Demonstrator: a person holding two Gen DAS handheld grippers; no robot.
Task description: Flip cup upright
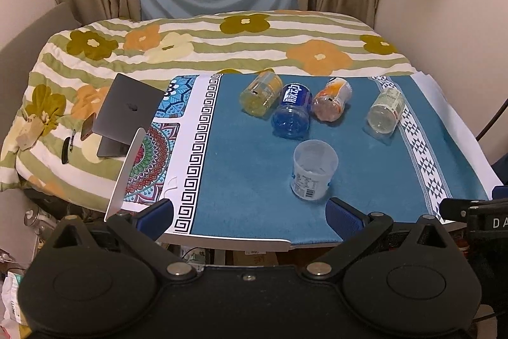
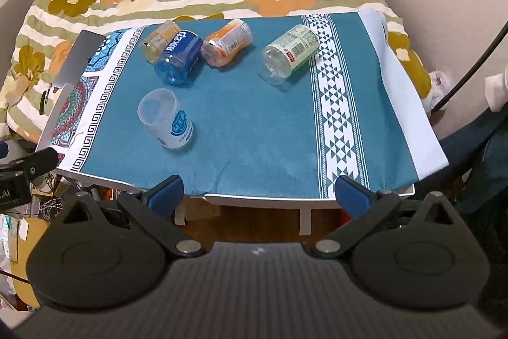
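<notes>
A white translucent cup (image 1: 313, 170) stands upright on the blue cloth (image 1: 254, 180), mouth up; it also shows in the right wrist view (image 2: 166, 123). Behind it lie four cups on their sides: yellow (image 1: 261, 93), blue (image 1: 292, 111), orange (image 1: 331, 99) and clear with a green label (image 1: 385, 111). In the right wrist view they are the yellow (image 2: 160, 41), blue (image 2: 178, 58), orange (image 2: 227, 42) and clear one (image 2: 290, 53). My left gripper (image 1: 250, 216) is open and empty at the table's near edge, just short of the white cup. My right gripper (image 2: 258, 191) is open and empty at the near edge.
A grey laptop (image 1: 127, 113) stands open at the table's left edge, partly on the flowered bed cover (image 1: 222, 37) behind. The right gripper's body (image 1: 476, 212) shows at the right of the left wrist view. Walls close in on the right.
</notes>
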